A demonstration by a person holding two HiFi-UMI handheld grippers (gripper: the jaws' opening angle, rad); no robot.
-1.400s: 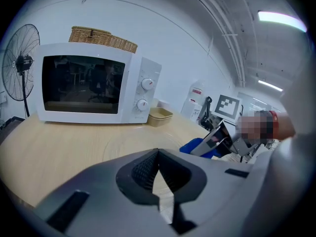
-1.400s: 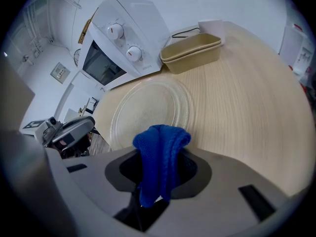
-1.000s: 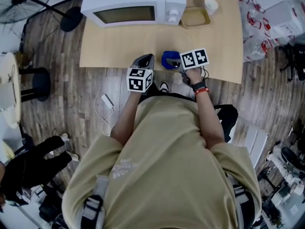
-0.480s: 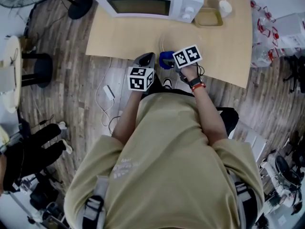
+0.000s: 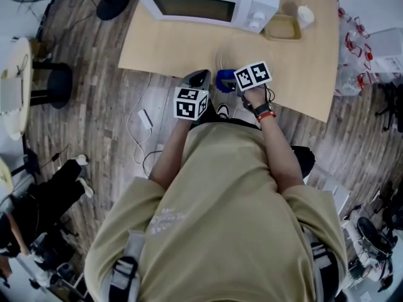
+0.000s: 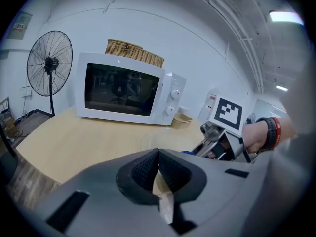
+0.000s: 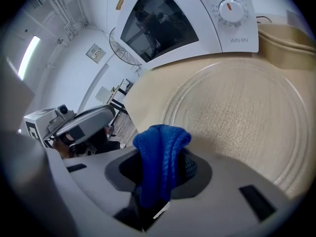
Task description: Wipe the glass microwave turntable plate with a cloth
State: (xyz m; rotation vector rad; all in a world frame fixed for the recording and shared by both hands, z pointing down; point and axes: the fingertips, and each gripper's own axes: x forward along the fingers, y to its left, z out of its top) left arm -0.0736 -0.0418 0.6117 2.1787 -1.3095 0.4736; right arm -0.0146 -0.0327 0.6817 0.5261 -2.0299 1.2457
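Note:
The clear glass turntable plate (image 7: 237,117) lies flat on the wooden table in front of the white microwave; in the head view it shows faintly as the plate (image 5: 232,59). My right gripper (image 7: 160,174) is shut on a blue cloth (image 7: 159,154), held just above the plate's near rim; the cloth (image 5: 225,80) shows blue beside the marker cube in the head view. My left gripper (image 6: 158,169) is shut with nothing between its jaws, held near the table's front edge, left of the right gripper (image 5: 242,83).
The microwave (image 5: 208,2) stands at the table's back with its door closed. A tan tray (image 5: 281,27) and a white cup (image 5: 305,14) sit to its right. A fan (image 6: 48,65) stands off the table's left side. A wicker basket (image 6: 134,53) rests on the microwave.
The head camera has shifted, so the table sits a little more to the right. Both grippers stay close together at the table's front edge, the right one still on the cloth.

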